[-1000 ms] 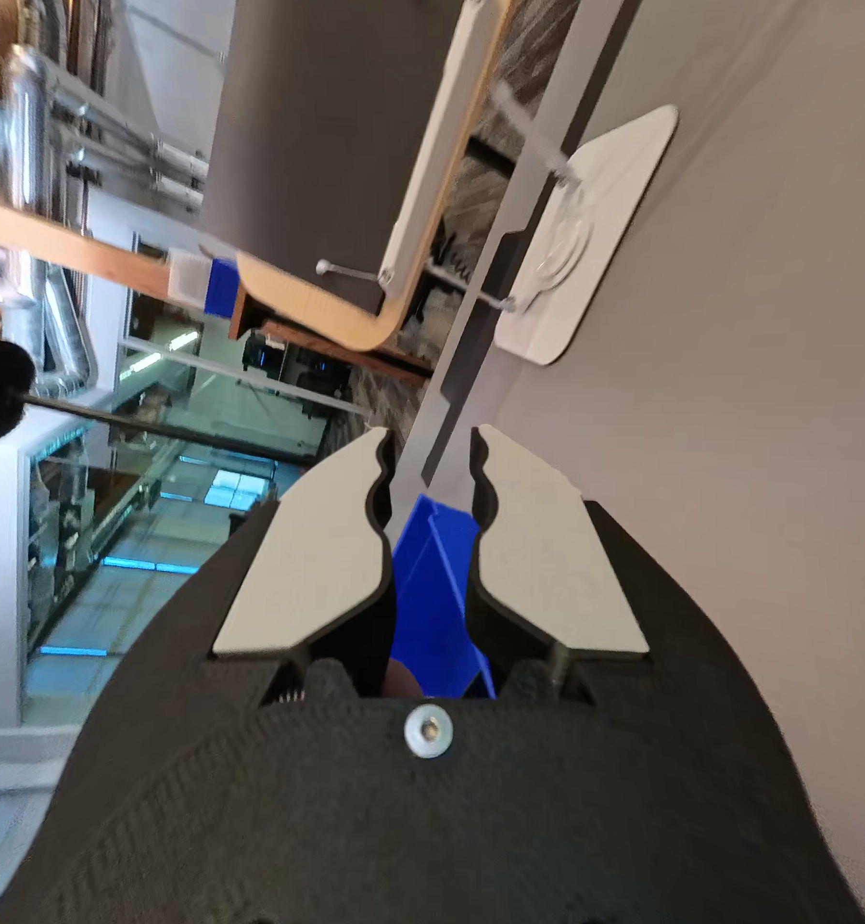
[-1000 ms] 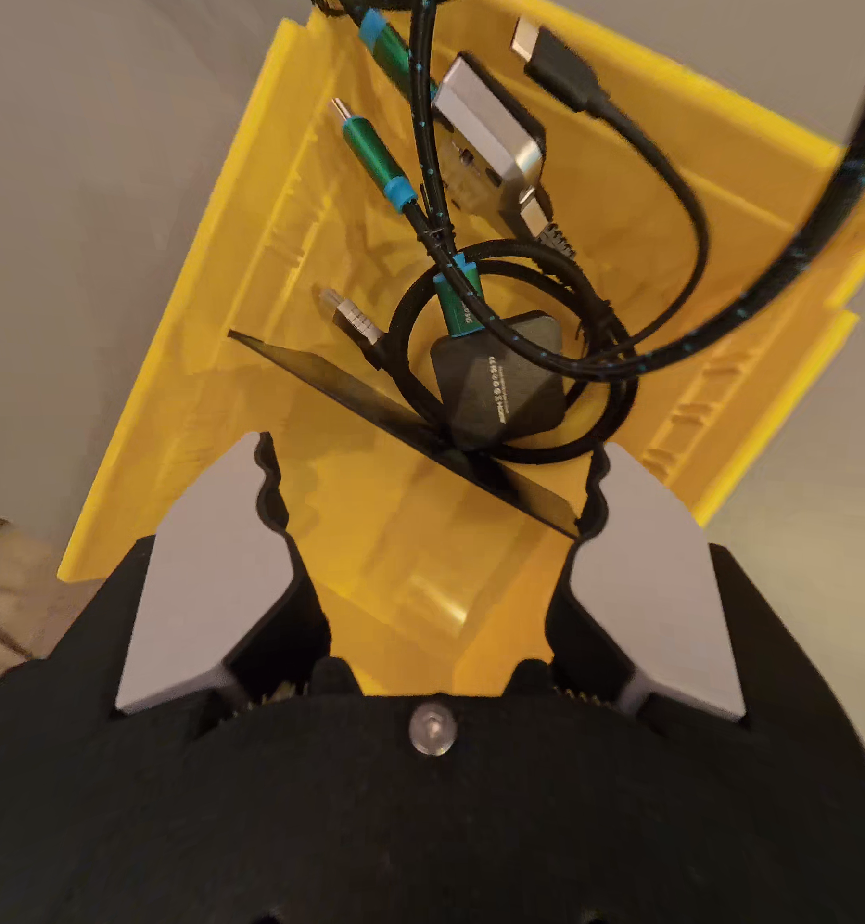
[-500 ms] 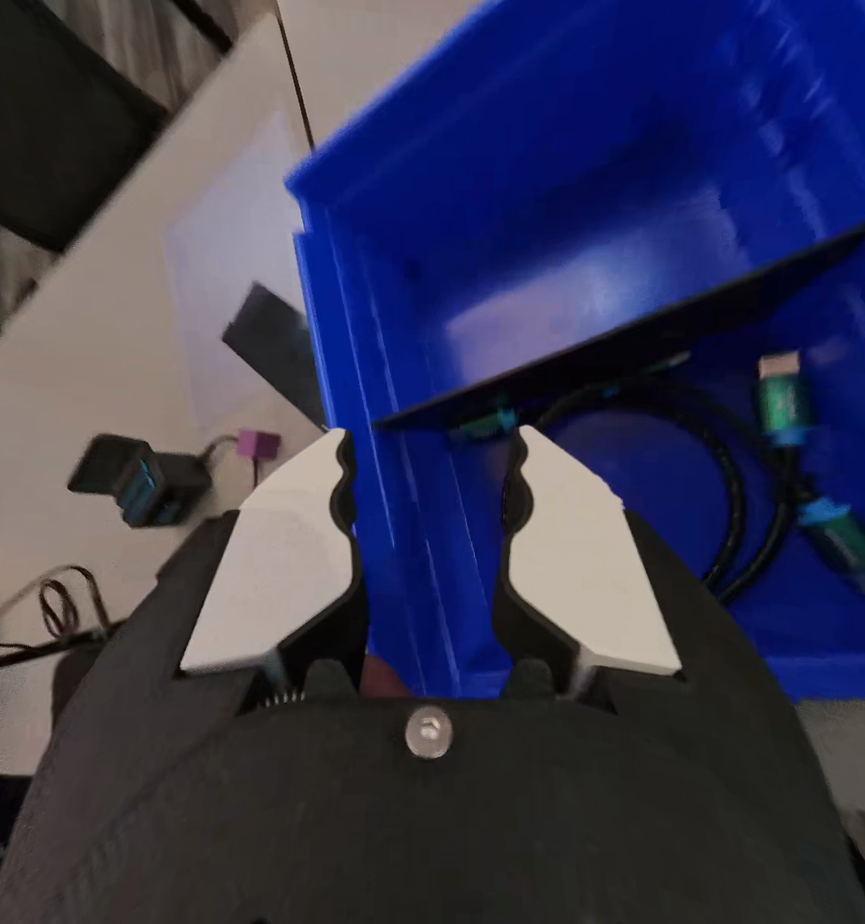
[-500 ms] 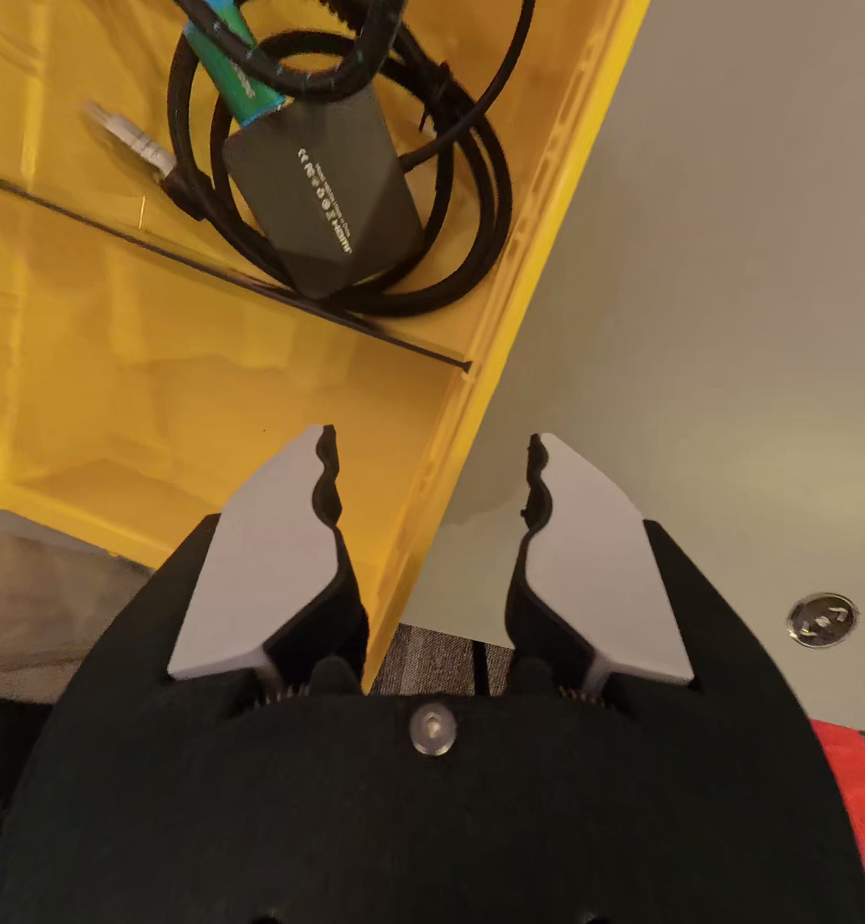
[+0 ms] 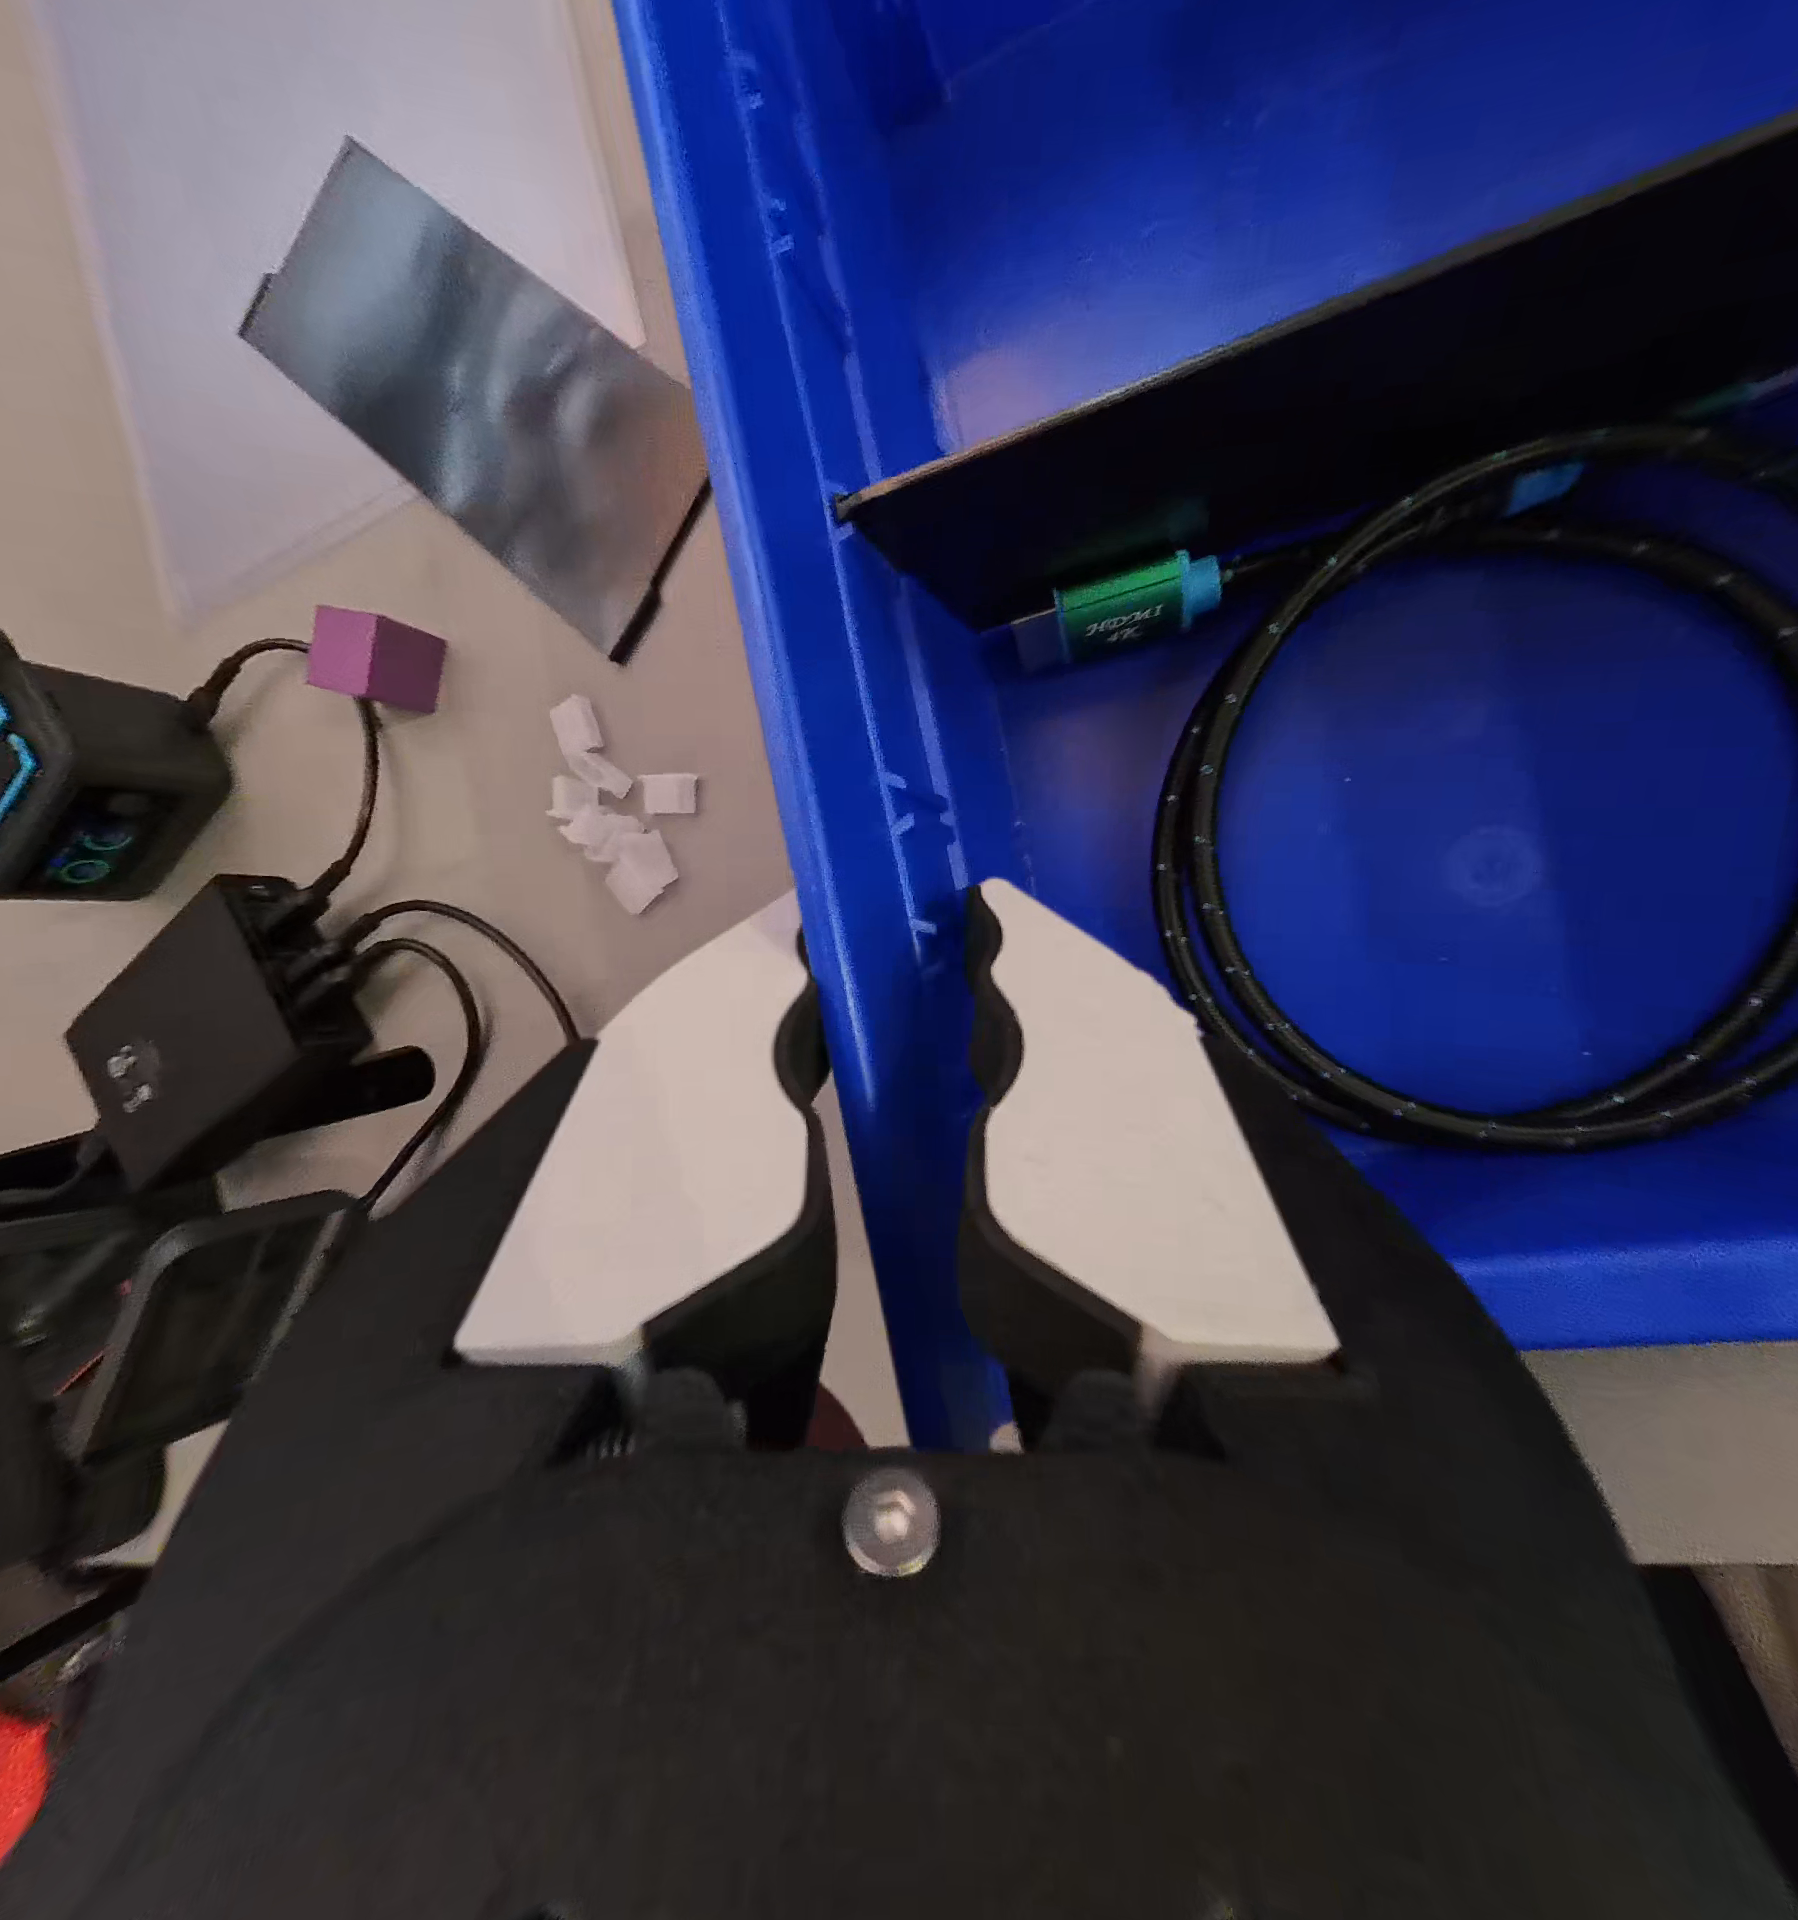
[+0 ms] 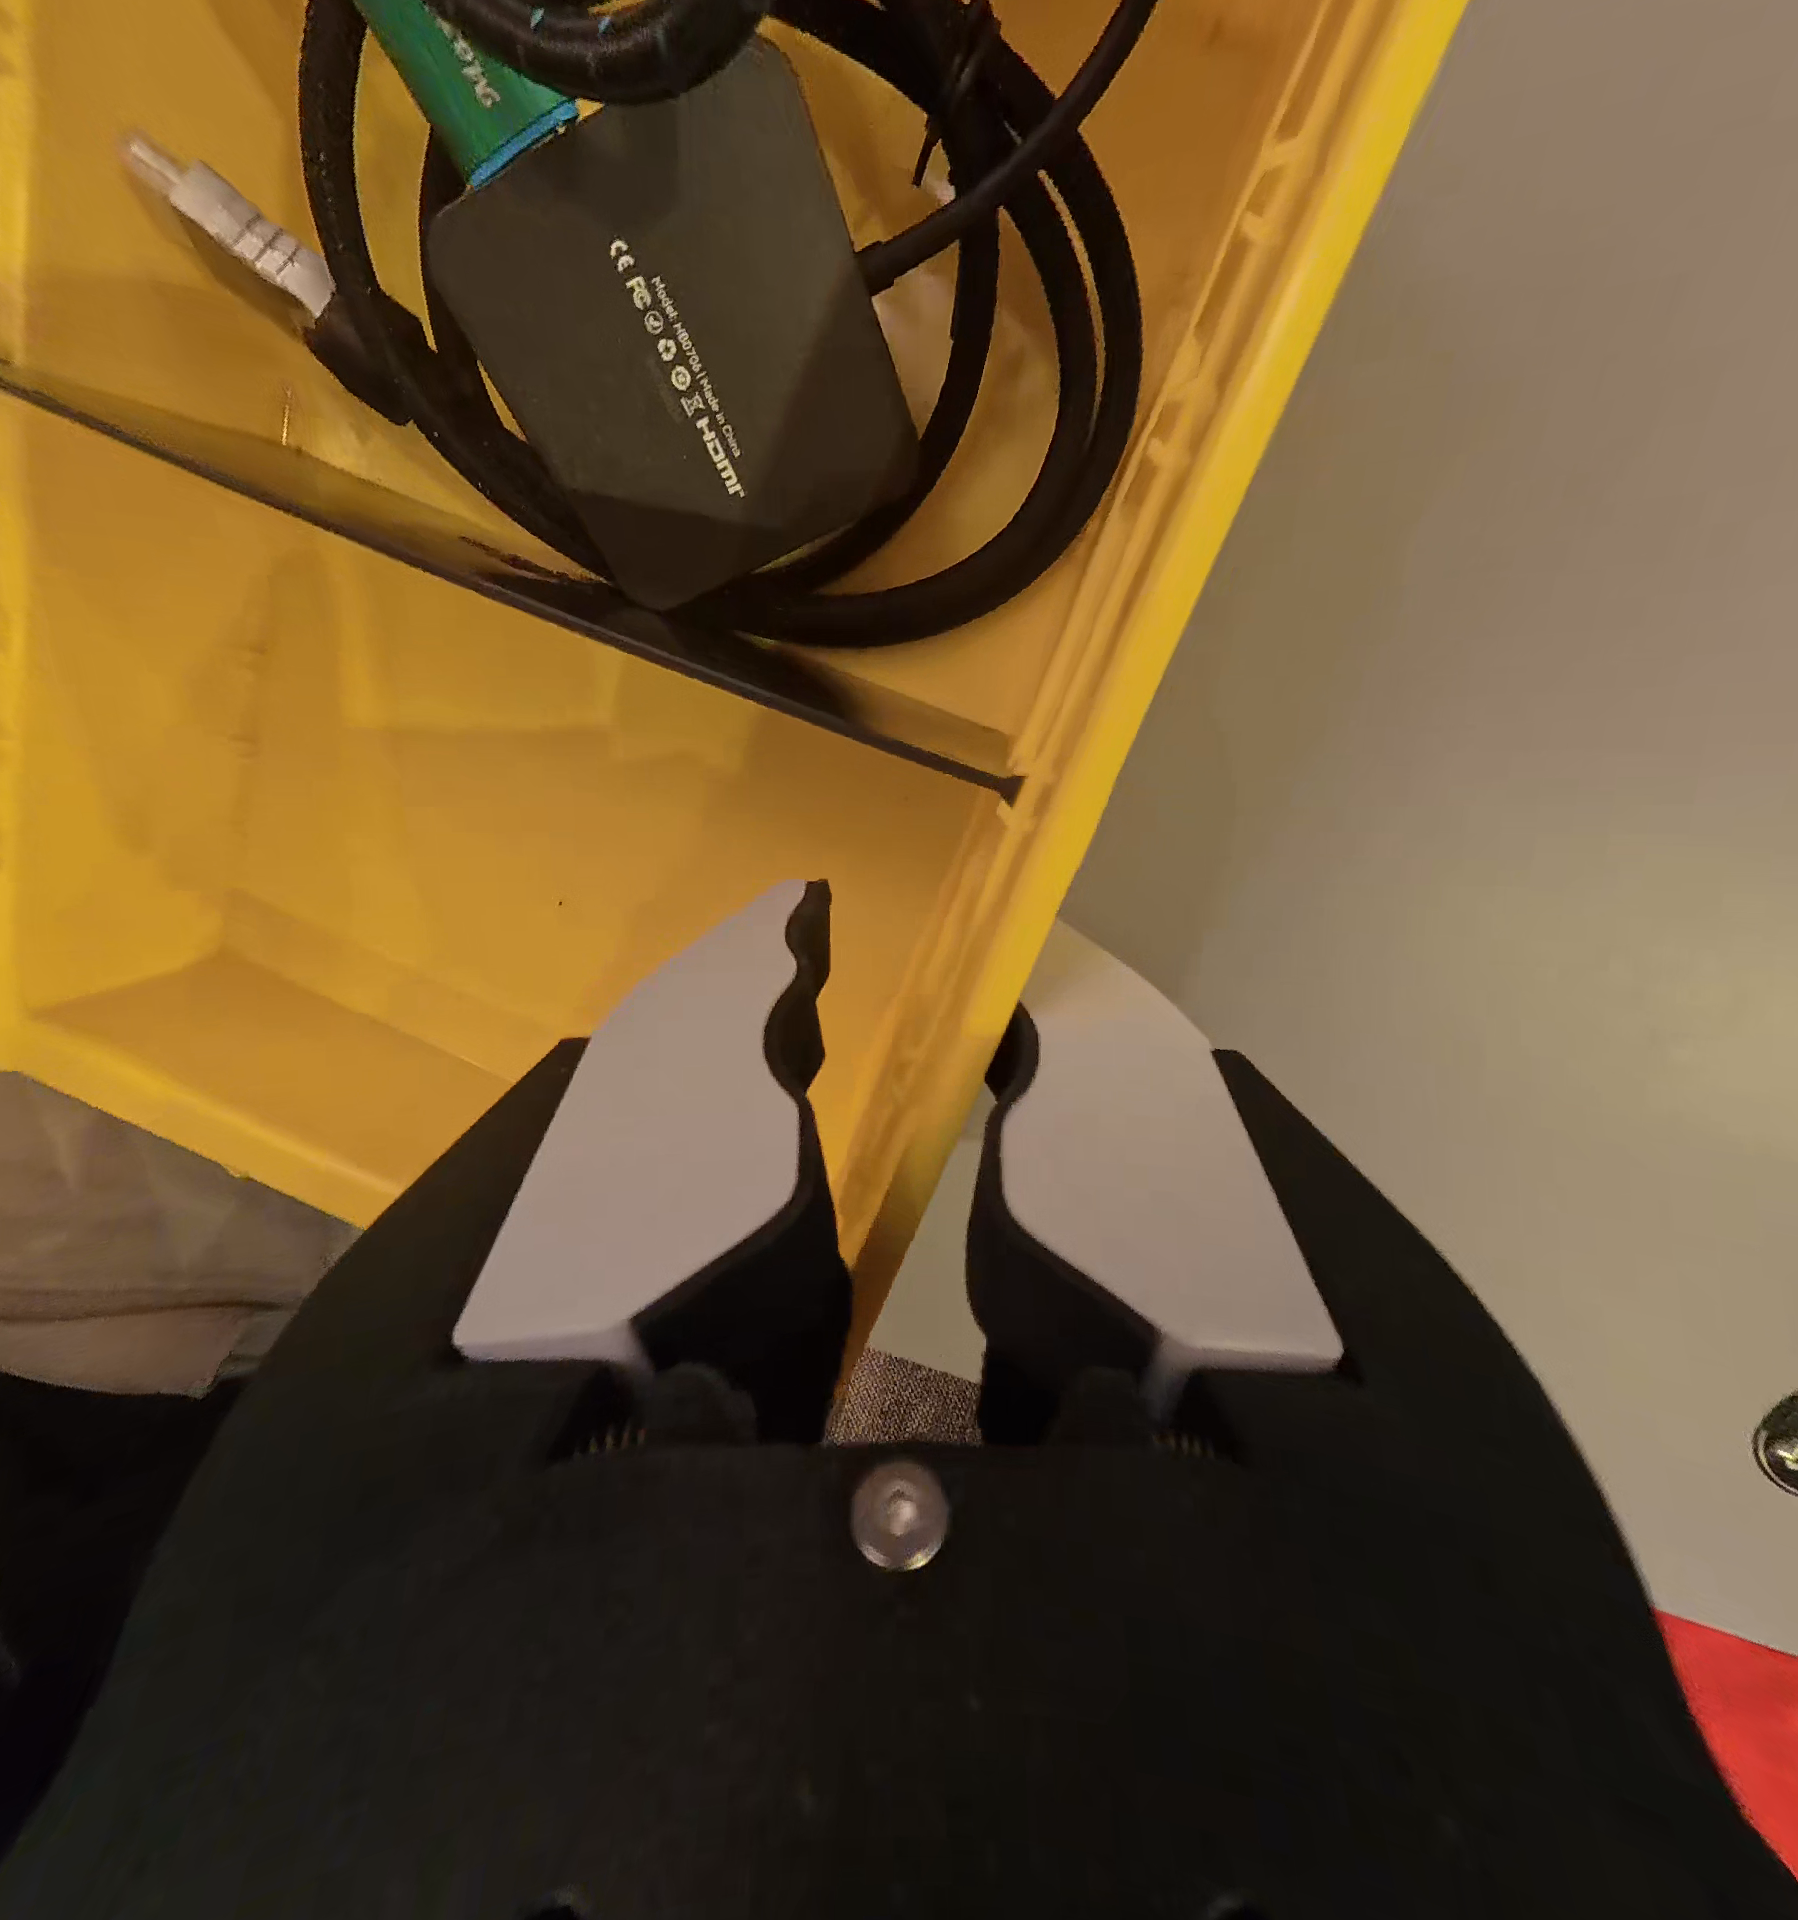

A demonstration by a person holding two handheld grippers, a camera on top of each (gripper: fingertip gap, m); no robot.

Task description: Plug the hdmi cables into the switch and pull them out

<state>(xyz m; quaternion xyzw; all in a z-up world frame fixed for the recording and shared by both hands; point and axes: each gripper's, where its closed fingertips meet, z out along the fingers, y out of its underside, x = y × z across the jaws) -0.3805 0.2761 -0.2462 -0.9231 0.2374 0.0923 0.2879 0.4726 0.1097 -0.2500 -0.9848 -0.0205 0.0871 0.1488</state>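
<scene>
your left gripper (image 5: 893,1023) is pinched narrow on the side wall of the blue plastic bin (image 5: 879,831) | coiled black braided hdmi cable (image 5: 1497,831) lies inside it | your right gripper (image 6: 916,1039) clamps the yellow plastic bin (image 6: 988,997) wall | dark grey hdmi switch (image 6: 666,364) sits inside, behind the black divider (image 6: 459,551)

Dim warm indoor light, soft shadows, wide-angle edge distortion, slight blur.

We were at a work desk (image 5: 95,468), maybe a lab, with blue (image 5: 874,727) and yellow (image 6: 1134,727) bins, cables, little black boxes (image 5: 199,1039).
</scene>
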